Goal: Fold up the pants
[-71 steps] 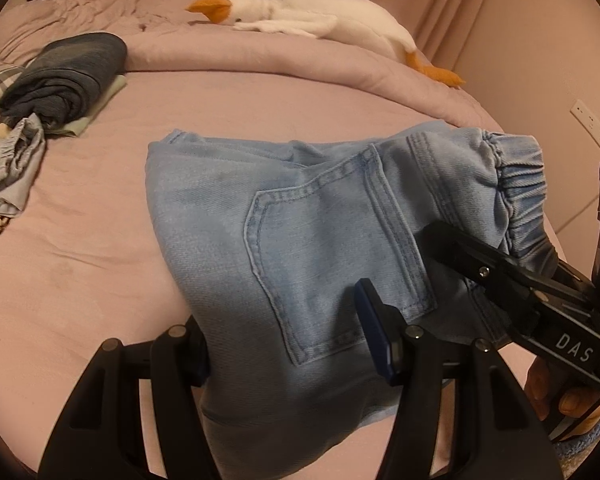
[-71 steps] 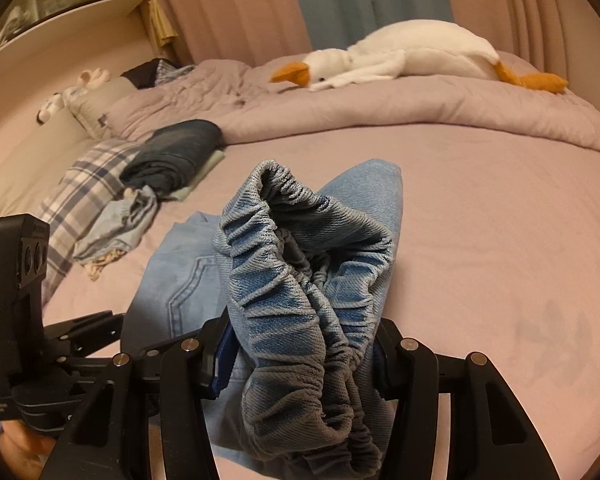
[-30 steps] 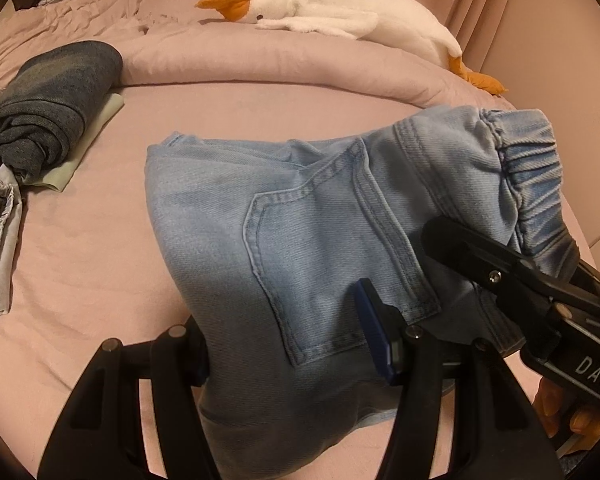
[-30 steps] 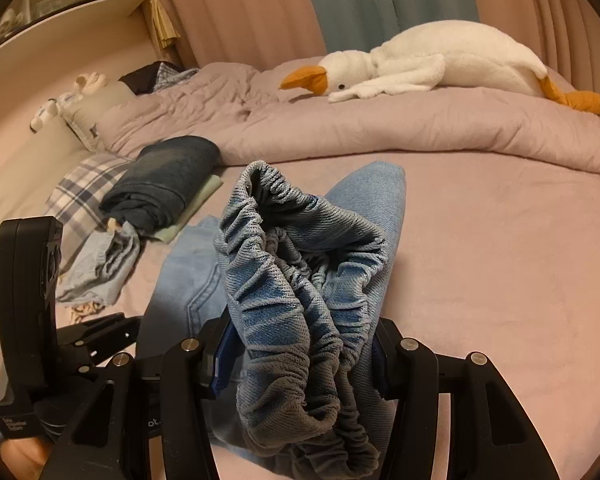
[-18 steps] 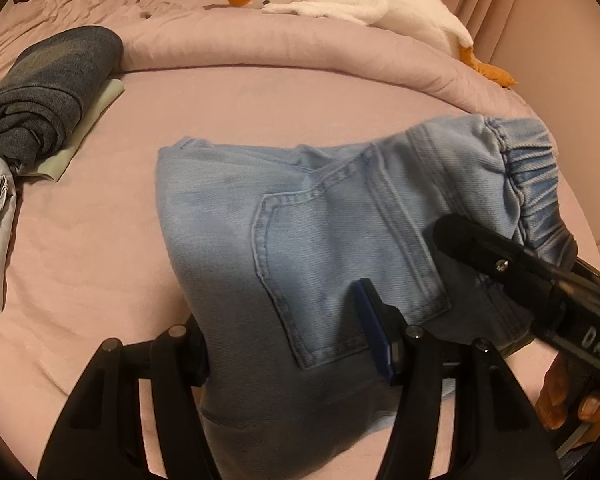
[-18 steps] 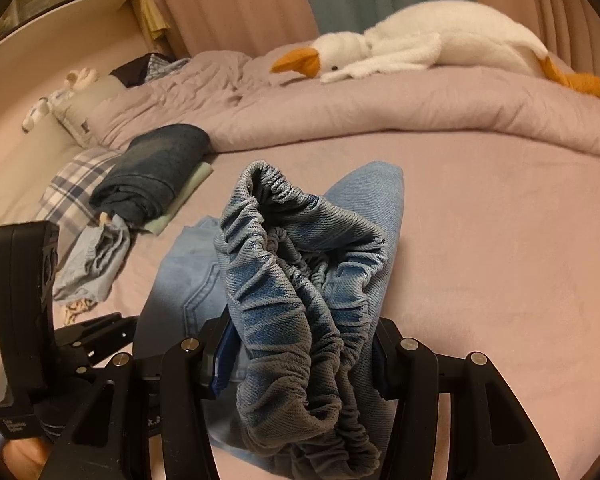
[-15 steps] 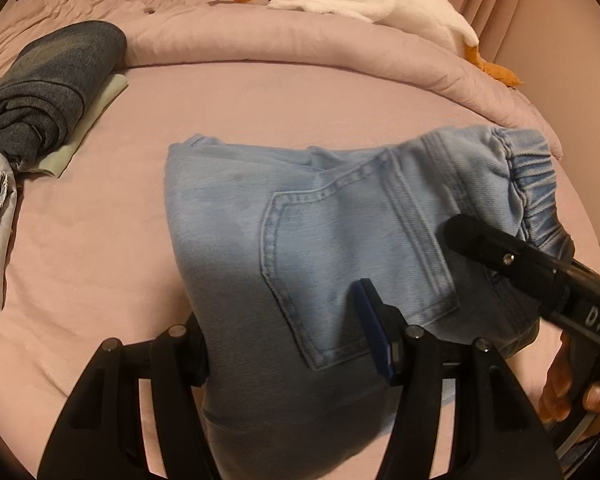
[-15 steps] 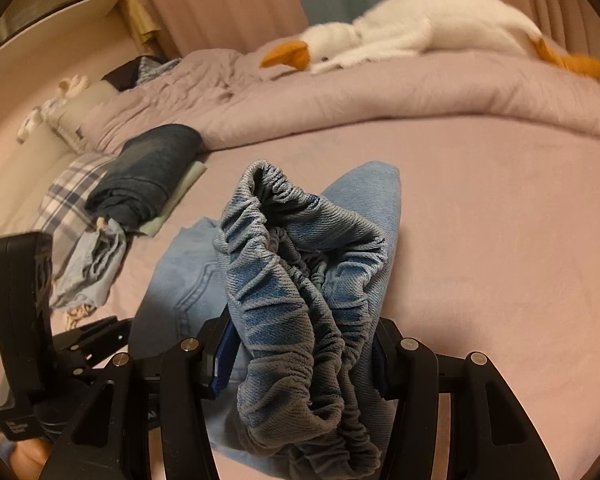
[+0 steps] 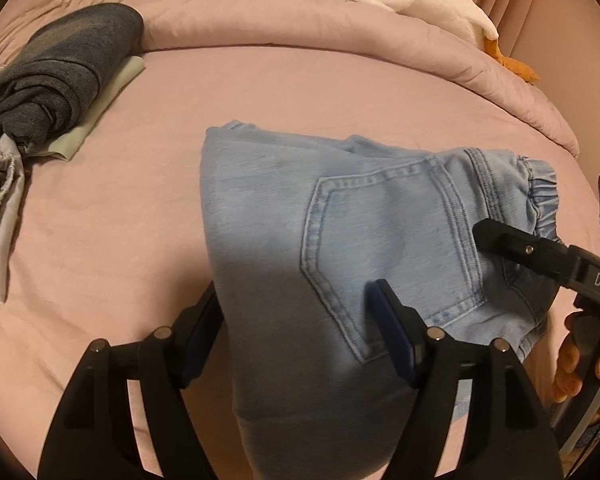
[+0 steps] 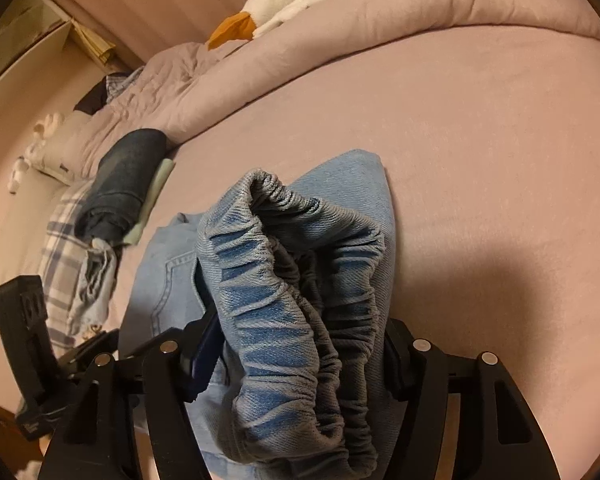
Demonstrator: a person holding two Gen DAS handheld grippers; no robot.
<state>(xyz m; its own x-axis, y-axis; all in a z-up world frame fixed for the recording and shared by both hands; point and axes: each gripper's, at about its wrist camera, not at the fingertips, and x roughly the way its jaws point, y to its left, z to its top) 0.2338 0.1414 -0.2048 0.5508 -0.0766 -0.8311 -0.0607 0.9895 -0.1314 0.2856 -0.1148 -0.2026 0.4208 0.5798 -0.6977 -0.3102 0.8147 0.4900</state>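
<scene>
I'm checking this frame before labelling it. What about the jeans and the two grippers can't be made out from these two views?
- Left wrist view: the light blue jeans drape over the left gripper, hiding the pad contact; their lower part runs off the bottom edge.
- Right wrist view: the bunched elastic waistband covers the right gripper, so its jaw gap is unseen.
- Both views: whatever lies under the jeans on the bed sheet is hidden.

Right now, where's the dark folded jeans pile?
In the left wrist view the dark folded jeans lie upper left on the bed, beside the rolled duvet.
</scene>
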